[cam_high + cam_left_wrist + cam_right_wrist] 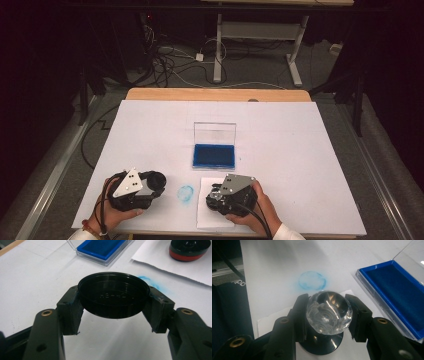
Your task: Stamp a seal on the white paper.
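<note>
Cap [113, 296] off and clamped in my left gripper [113, 315], right gripper [327, 315] grips the stamp's crystal knob [329, 315] low-centre on the paper [274, 317], inking the blue pad [397, 290] still ahead

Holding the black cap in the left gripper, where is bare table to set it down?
Free: the white sheet left of the blue ink pad, and the wide stretch to its right. Crowded: the near edge, with the blue smudge, paper slip, stamp and both grippers.
</note>
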